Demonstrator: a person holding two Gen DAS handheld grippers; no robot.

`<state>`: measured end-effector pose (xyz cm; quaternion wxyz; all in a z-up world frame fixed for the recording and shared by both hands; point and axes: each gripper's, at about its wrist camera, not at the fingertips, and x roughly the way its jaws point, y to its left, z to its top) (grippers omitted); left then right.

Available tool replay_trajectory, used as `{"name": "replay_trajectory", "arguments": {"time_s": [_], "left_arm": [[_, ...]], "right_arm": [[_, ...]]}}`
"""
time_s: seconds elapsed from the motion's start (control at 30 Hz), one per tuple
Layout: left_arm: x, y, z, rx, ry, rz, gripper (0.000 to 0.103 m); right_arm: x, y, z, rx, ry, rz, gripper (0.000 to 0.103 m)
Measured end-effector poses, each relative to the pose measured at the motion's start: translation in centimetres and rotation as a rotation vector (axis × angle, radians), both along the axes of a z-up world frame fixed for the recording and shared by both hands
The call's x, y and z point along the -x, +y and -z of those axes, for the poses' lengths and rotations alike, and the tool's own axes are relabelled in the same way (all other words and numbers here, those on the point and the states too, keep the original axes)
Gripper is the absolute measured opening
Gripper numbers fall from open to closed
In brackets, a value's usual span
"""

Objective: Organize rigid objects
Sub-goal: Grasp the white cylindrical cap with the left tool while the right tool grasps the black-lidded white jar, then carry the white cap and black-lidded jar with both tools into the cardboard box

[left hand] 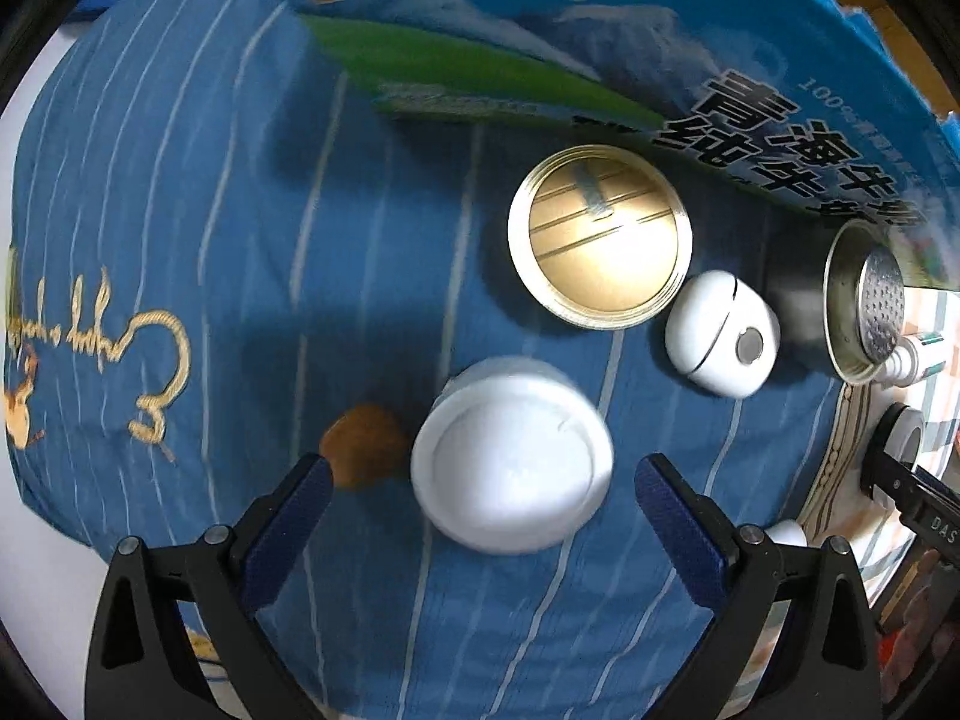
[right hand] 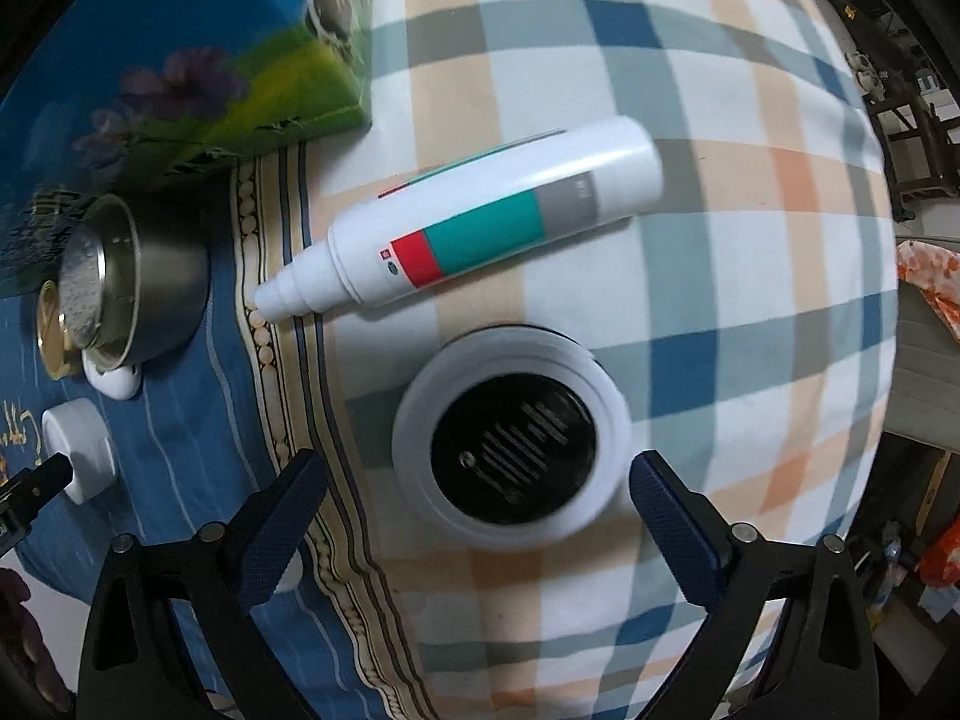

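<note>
Spread wide, the jaws of the left gripper (left hand: 483, 492) bracket a white round jar (left hand: 512, 455) standing on the blue striped cloth (left hand: 180, 240), apparently lined up to take it across its lid; neither pad touches it. A brown lump (left hand: 362, 443) lies just beside the jar, and farther toward the printed milk carton (left hand: 660, 60) sit an open gold tin (left hand: 600, 235), a white egg-shaped case (left hand: 722, 341) and a steel cup (left hand: 864, 312) on its side, clustered as if gathered against the carton. From the right wrist, the right gripper (right hand: 477, 483) likewise hangs with jaws parted around a white-rimmed black disc (right hand: 513, 447) on the plaid cloth (right hand: 750, 240), seemingly the next pick. A white bottle with red and teal bands (right hand: 480, 222) lies flat just beyond it, nozzle reaching the patterned border where the two cloths meet.
</note>
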<state>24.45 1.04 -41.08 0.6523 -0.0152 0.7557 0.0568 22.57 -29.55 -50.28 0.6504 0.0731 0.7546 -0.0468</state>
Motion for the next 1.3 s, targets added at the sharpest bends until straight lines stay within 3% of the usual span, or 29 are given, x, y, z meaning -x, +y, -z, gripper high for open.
{"name": "replay_trajectory", "arguments": {"time_s": [0.03, 0.13, 0.17, 0.47, 0.67, 0.87, 1.03, 1.1, 1.13, 1.3], "left_arm": [[-0.1, -0.3, 0.3, 0.001, -0.001, 0.009, 0.095], [-0.4, -1.4, 1.0, -0.012, 0.005, 0.048, 0.069], [-0.5, -1.5, 1.3, -0.018, 0.010, 0.056, 0.066], [4.1, -3.7, 1.9, -0.007, 0.042, 0.074, 0.067], [4.2, -2.8, 5.0, 0.049, 0.071, -0.020, 0.072], [3.9, -0.7, 6.5, 0.060, 0.043, -0.050, 0.068], [5.9, -1.6, 4.7, 0.002, -0.013, -0.027, 0.067], [6.5, -2.7, 2.8, 0.003, -0.038, -0.019, 0.067], [6.8, -2.9, 1.8, 0.007, -0.053, -0.021, 0.067], [9.2, -4.4, -4.6, 0.005, -0.153, -0.015, 0.067]], "right_arm": [[-0.1, 0.0, 0.4, 0.007, 0.008, 0.001, 0.097], [-0.1, -0.3, 1.7, 0.023, 0.025, 0.012, 0.086], [0.1, -0.5, 2.1, 0.030, 0.037, 0.008, 0.077], [5.3, 0.2, 2.6, -0.026, 0.128, -0.069, 0.077], [7.5, 0.4, 3.2, -0.018, 0.116, -0.054, 0.079], [8.4, -0.8, 3.6, -0.014, 0.119, -0.030, 0.078], [8.4, -0.1, 2.8, -0.004, 0.104, -0.012, 0.077], [9.0, -0.3, 2.9, -0.006, 0.093, -0.036, 0.077], [8.0, 0.5, 2.3, -0.006, 0.093, -0.044, 0.077], [11.0, 0.9, -1.1, -0.043, 0.032, -0.098, 0.077]]}}
